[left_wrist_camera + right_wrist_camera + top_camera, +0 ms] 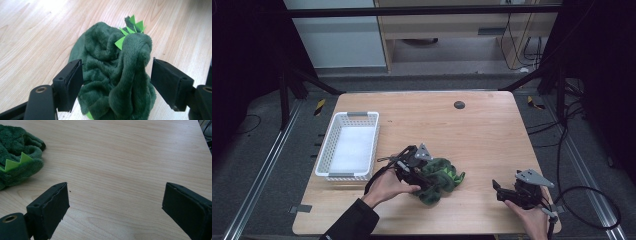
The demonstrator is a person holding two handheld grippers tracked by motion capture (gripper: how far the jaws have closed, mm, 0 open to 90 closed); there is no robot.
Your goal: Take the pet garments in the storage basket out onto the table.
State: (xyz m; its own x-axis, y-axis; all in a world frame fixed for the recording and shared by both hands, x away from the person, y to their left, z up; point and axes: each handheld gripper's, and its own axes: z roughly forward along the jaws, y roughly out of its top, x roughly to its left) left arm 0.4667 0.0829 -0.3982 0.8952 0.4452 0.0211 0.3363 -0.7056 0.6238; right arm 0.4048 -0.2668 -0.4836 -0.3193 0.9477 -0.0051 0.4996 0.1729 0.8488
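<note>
1. High view is showing a light wooden table [472, 130] with a dark green plush dinosaur toy [439, 178] lying crumpled near its front edge, at about 6 o'clock from the table's middle.
2. Left gripper [414, 175] is sitting against the toy's 9 o'clock side, the person's left hand [388, 186] wrapping around its body and a dark sleeve [354, 220] trailing toward the bottom edge.
3. In the left gripper view, the left gripper [116, 77] is standing with its jaws apart on either side of the toy [115, 75]; the left pad is lying against the plush, while the right pad is standing just clear of it, so nothing is being squeezed.
4. Bright green felt spikes [130, 31] are poking up along the toy's ridge at 12 o'clock in that view.
5. Right gripper [514, 192] is resting near the table's front right corner, at 3 o'clock from the toy and well apart from it, held by the right hand [532, 217].
6. In the right gripper view, the right gripper [115, 202] is gaping wide over bare wood, with the toy [18, 167] lying off at 10 o'clock.
7. White slotted plastic basket [324, 152] is standing at 10 o'clock from the toy, near the table's left edge.
8. Small dark round disc [459, 104] is sitting at 12 o'clock, toward the far edge.
9. Black cable [592, 200] is looping over the floor beyond the right side.
</note>
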